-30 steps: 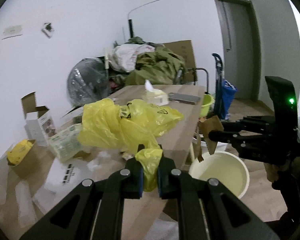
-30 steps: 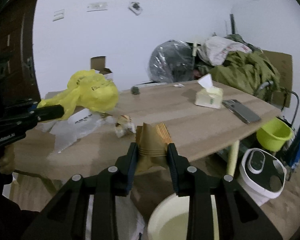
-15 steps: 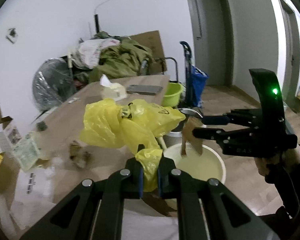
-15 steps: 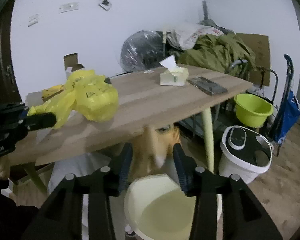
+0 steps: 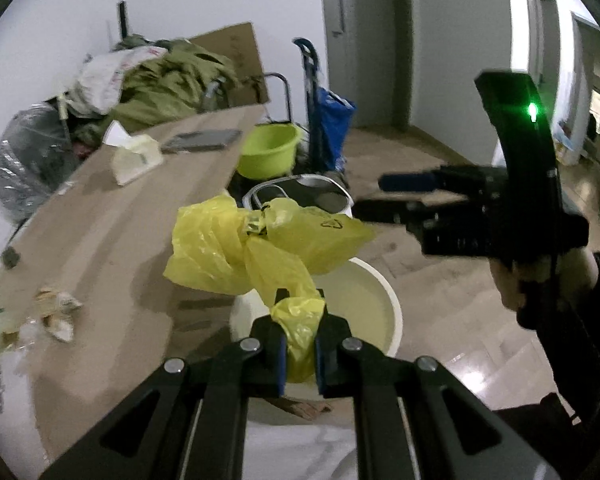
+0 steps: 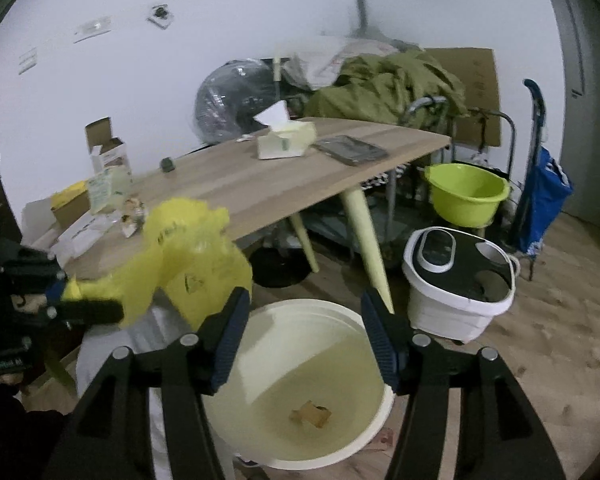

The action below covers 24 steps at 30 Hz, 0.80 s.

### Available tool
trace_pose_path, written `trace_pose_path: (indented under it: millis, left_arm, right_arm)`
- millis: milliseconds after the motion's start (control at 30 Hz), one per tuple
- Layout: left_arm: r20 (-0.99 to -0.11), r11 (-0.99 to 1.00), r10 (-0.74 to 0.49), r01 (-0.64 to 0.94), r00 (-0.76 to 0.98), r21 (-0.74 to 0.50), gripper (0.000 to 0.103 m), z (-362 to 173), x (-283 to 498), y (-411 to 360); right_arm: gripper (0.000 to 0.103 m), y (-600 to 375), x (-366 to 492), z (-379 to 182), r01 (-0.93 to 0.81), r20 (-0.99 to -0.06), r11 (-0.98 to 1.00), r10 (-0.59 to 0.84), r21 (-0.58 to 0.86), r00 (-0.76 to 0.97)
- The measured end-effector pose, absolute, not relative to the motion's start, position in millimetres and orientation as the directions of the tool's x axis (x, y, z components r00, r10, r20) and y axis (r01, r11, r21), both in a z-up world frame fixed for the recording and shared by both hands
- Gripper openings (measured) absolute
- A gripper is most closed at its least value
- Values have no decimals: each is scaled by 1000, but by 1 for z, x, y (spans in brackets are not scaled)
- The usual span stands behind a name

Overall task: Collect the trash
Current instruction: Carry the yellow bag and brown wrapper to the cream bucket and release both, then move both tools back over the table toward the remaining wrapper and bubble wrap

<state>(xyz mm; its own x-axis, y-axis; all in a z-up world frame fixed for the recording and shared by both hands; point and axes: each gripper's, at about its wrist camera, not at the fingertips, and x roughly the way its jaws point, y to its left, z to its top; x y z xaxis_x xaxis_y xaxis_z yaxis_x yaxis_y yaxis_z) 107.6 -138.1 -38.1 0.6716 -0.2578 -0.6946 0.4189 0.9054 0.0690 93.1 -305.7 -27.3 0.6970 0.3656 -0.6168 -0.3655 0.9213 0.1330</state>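
The right gripper, jaws just opened and empty, hangs over the cream plastic bucket; a brown scrap lies inside. The left gripper clenches a crumpled yellow plastic bag at the bucket's nine o'clock rim. Wrappers remain on the wooden table.

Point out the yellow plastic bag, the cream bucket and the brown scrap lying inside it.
yellow plastic bag (image 5: pixel 260 248), left wrist view, crumpled middle
cream bucket (image 6: pixel 356 320), right wrist view, far rim
brown scrap (image 6: pixel 310 414), right wrist view, its centre on the bucket's bottom
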Motion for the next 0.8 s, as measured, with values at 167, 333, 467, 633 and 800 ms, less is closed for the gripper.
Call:
trace_pose_path:
  millis: [167, 333, 467, 633, 800]
  left_arm:
    - [-747, 884, -292, 466, 597, 27, 9, -64, 131, -148]
    - [-793, 870, -326, 491, 515, -39, 10, -89, 150, -158]
    - [-800, 871, -353, 483, 485, -92, 41, -100, 162, -158]
    - [-786, 873, -377, 471, 490, -125, 51, -99, 159, -150]
    - [-760, 880, -390, 454, 520, -141, 52, -91, 152, -134]
  right_arm:
    - [56, -324, 98, -36, -310, -630, 941, 322, 134, 706]
    - [56, -333, 103, -40, -278, -644, 952, 294, 130, 706]
    - [56, -331, 107, -41, -276, -652, 954, 285, 119, 703]
    - [56, -324, 114, -44, -282, -668, 954, 278, 106, 690]
    - [56, -307, 121, -44, -309, -677, 947, 286, 90, 679]
